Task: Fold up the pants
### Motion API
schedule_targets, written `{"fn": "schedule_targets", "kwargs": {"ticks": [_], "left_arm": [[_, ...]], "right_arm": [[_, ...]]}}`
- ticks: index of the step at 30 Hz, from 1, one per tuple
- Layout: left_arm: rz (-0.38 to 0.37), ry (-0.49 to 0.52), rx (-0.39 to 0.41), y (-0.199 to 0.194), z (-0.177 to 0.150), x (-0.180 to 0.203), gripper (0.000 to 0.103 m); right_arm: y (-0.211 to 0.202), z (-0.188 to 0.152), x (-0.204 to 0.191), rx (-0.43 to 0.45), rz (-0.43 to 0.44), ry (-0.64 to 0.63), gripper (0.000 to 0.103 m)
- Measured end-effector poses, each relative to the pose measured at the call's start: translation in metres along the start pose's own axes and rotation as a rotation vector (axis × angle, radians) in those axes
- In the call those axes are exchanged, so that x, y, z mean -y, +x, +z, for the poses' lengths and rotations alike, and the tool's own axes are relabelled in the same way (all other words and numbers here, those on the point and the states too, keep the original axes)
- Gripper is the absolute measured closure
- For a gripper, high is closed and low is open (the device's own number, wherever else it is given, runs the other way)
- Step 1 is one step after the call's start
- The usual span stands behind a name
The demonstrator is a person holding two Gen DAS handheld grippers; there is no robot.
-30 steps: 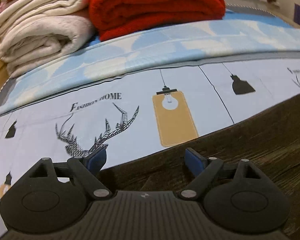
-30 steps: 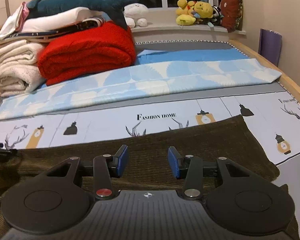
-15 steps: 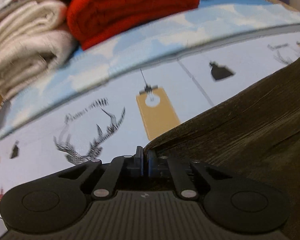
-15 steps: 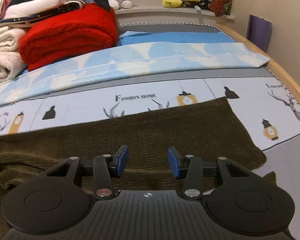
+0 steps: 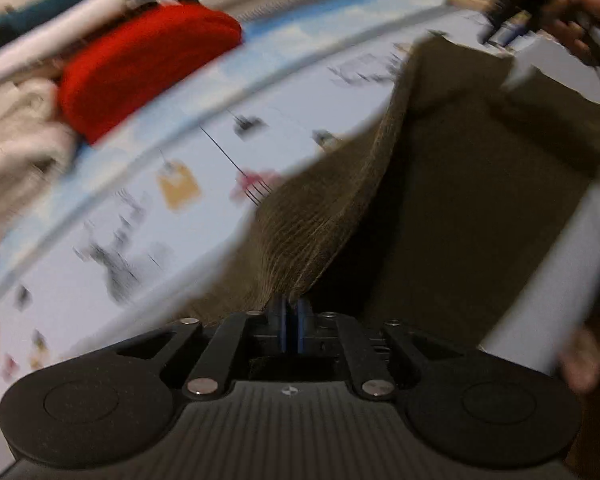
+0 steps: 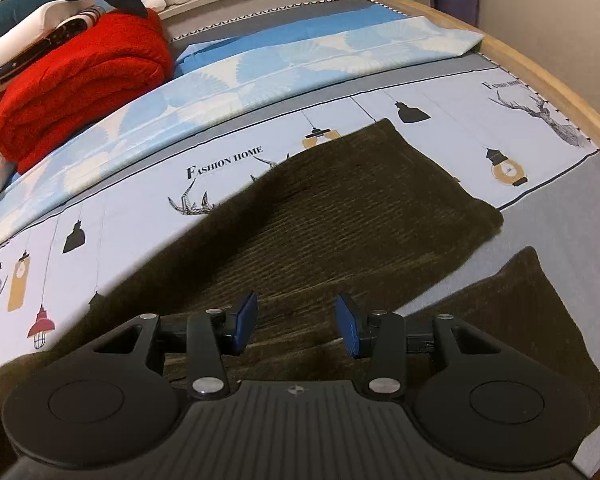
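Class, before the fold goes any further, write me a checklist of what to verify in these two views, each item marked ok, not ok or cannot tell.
1. Left tool pinching the pants: ok, cloth sits between its blue pads, which have just eased slightly.
2. Gripped edge lifted off the bedsheet: ok.
3. Right tool gripping: not ok, open above the pants, nothing between the pads.
4. Both legs aligned: not ok, a gap shows between them.
5. Cloth free of wrinkles: cannot tell, left view blurred.

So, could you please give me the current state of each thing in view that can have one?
Left tongs: shut on an edge of the pants; jaws have just been closing.
Right tongs: open, above the pants, gripping nothing.
Pants: dark brown, one end lifted off the bed sheet, two legs lying flat.
Red blanket: folded, stacked at the head of the bed.
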State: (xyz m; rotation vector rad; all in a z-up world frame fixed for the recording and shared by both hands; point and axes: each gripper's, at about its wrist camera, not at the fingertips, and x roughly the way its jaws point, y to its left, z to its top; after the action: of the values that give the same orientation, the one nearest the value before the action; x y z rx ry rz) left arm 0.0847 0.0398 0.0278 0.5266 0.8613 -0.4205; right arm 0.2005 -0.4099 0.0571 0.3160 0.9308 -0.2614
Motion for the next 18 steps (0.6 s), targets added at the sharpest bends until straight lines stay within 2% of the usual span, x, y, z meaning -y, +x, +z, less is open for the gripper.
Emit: {"fn": "schedule_targets", "kwargs": {"ticks": [2,4,5,6,8,10,12,14,15,16,18], "left_arm": [[0.014,-0.103,0.013,-0.008,-0.013,-0.017,0.089],[0.01,-0.364,0.018,-0.017,-0.027,-0.061,0.076],[-0.01,-0.51,0.004,-0.017,-0.038,-0.083,0.074],[-0.041,-0.657,-0.025,-0.015,-0.052,-0.105,0.073],[-0.095,-0.898,-0.132,0.0,-0.083,-0.137,0.071],[-0.101,-1.057,-0.263,0.021,-0.109,-0.156,0.069],[-0.125,-1.156,-0.328,0.038,-0.124,-0.165,0.067],[-0.156,-1.215,-0.344,0.05,-0.131,-0.171,0.052],[-0.158,-1.23,-0.344,0.055,-0.133,-0.171,0.04],[-0.155,-1.236,-0.349,0.06,-0.134,-0.171,0.032],[-0.139,-1.253,-0.386,0.069,-0.135,-0.175,0.032]], "right_arm": [[-0.001,-0.004,0.0,-0.006,-0.006,-0.006,0.057],[0.0,-0.005,0.003,-0.015,-0.009,0.006,0.057],[0.001,-0.004,0.005,-0.02,-0.011,0.017,0.057],[0.002,-0.004,0.008,-0.024,-0.014,0.03,0.057],[0.005,-0.002,0.014,-0.029,-0.018,0.061,0.057],[0.009,0.0,0.018,-0.029,-0.012,0.092,0.057],[0.013,0.002,0.021,-0.028,0.0,0.117,0.057],[0.019,0.006,0.024,-0.031,0.027,0.15,0.057],[0.022,0.008,0.025,-0.034,0.046,0.171,0.057],[0.025,0.01,0.027,-0.036,0.065,0.195,0.057],[0.032,0.015,0.031,-0.038,0.094,0.239,0.057]]}}
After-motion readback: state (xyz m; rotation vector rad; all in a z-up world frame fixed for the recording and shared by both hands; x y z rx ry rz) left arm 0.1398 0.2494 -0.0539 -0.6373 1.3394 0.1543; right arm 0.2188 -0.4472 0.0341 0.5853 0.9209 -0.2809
